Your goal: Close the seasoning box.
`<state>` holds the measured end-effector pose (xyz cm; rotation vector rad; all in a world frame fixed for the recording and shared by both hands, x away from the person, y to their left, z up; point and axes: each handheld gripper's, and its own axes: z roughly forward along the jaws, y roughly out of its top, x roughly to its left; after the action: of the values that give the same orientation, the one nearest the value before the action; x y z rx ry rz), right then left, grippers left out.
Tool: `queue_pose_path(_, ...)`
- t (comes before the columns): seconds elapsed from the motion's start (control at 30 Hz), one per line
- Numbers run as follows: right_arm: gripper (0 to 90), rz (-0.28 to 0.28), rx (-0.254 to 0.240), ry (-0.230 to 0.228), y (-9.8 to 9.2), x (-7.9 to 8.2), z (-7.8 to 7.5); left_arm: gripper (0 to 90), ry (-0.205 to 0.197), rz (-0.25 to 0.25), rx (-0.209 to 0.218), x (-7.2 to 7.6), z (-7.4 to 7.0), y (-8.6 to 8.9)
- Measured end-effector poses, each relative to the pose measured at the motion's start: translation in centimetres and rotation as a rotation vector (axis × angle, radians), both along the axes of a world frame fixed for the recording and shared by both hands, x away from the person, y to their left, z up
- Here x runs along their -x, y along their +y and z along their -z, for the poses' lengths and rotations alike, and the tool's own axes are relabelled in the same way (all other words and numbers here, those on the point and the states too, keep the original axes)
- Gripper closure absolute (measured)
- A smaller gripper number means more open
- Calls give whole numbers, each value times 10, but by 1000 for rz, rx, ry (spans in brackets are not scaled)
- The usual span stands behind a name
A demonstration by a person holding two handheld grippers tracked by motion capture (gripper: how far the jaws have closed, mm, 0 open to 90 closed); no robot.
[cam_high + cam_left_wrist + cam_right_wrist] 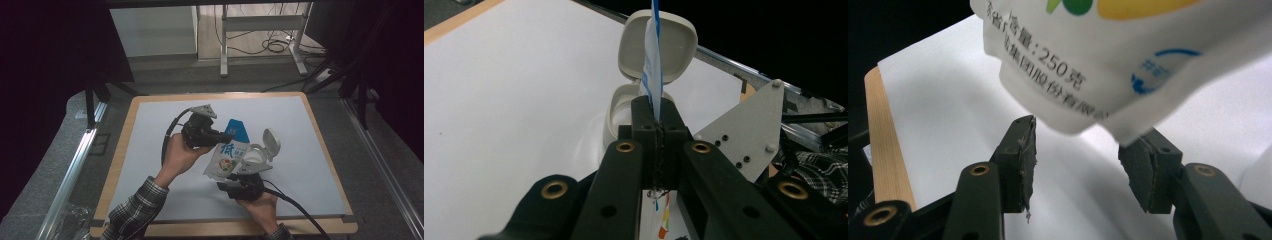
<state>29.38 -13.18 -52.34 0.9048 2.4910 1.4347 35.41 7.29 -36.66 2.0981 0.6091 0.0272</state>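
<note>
High view: the left hand-held gripper (pixel 220 136) sits above the middle of the table (pixel 150 150), held level and pointing right, its jaws pressed together on the upper part of a white-and-blue pouch (pixel 229 152). The pouch hangs down and slightly left from that grip, blue top edge just beyond the jaw tips, printed front w/ a fruit picture facing the camera. Just right of the pouch is a small white flip-top container (pixel 257 157), lid up. The right hand-held gripper (pixel 235 181) is below the pouch's bottom edge, close to the person, pointing up toward it; whether it touches the pouch can't be told here.

Left gripper view: the 2 black jaws meet at centre, pinching the pouch (pixel 653 65) edge-on, so it reads as a thin white-and-blue strip rising from between the tips. Straight ahead of the tips stands the container (pixel 624 107), open lid behind the strip. The other gripper's grey plate (pixel 744 135) is to the right.

Right gripper view: the jaws are spread, w/ the pouch's (pixel 1108 60) bottom edge above and between them. 1 bottom corner rests at the right pad (pixel 1140 170); the left pad (pixel 1023 155) is just short of the bag, so no squeeze. Print reads 250.
</note>
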Motion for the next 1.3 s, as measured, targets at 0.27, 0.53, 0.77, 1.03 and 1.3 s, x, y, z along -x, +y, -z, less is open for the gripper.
queue_pose_path(0.27,495,0,4,10,-2,1,0,896,-16,-31,-1,1,2,10)
queue_pose_path(0.53,501,-5,2,19,-4,2,-3,896,-27,-61,-14,-3,8,19)
queue_pose_path(0.77,539,-17,5,13,-8,5,-4,895,-28,-83,-7,-8,17,27)
queue_pose_path(1.03,601,-29,12,15,-12,8,-5,894,-46,-127,-24,-17,29,35)
queue_pose_path(1.3,634,-26,23,17,-18,9,-4,894,-49,-170,-11,-31,37,44)
